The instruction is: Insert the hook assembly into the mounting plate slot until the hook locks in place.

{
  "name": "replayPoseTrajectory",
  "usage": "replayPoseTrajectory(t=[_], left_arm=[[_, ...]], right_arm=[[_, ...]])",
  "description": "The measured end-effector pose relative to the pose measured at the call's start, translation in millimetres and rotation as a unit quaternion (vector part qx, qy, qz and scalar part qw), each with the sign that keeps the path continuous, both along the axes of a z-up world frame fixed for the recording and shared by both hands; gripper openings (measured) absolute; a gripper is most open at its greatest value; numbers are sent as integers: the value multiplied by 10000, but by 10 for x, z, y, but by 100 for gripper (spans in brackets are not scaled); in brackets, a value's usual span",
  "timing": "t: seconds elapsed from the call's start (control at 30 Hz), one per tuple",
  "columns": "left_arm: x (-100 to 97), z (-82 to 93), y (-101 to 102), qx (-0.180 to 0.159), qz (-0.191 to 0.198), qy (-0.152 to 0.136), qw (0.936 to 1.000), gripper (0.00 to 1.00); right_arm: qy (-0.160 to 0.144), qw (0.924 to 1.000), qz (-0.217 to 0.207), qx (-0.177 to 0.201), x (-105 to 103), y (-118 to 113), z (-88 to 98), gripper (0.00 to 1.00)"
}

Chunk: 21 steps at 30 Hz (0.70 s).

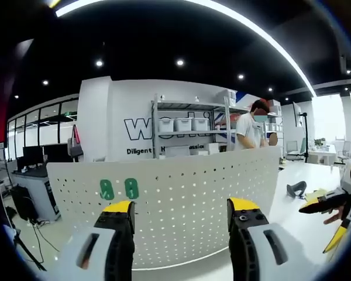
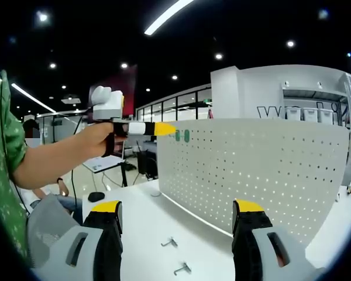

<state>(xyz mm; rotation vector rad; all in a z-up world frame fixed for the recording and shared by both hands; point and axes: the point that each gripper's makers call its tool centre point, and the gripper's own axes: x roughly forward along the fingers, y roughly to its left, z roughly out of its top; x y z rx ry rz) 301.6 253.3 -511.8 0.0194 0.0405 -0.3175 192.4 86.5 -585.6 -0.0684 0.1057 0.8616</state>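
A white perforated mounting plate (image 2: 251,170) stands upright on the white table (image 2: 146,225), with two green tags (image 1: 119,189) at ten o'clock on its face. Two small metal hooks (image 2: 176,256) lie loose on the table at six o'clock. The left gripper (image 1: 181,213) and right gripper (image 2: 178,218) hold nothing, jaws apart. Shelving (image 1: 190,126) stands behind the plate.

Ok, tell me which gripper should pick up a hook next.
Right. The right gripper is open with two metal hooks lying on the white table between its jaws. The left gripper, also open, is raised facing the pegboard, with no hook seen near it.
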Motion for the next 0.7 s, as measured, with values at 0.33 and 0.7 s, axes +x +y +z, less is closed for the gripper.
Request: replayPoseTrajectory(t=[0.33, 0.7], left_arm=[[-273, -104, -16, -27, -91, 47, 9999, 67], [-616, -288, -95, -15, -209, 147, 9997, 67]], right_arm=[[-6, 10000, -2, -17, -33, -17, -13, 78], [18, 10000, 32, -31, -67, 3, -48, 78]])
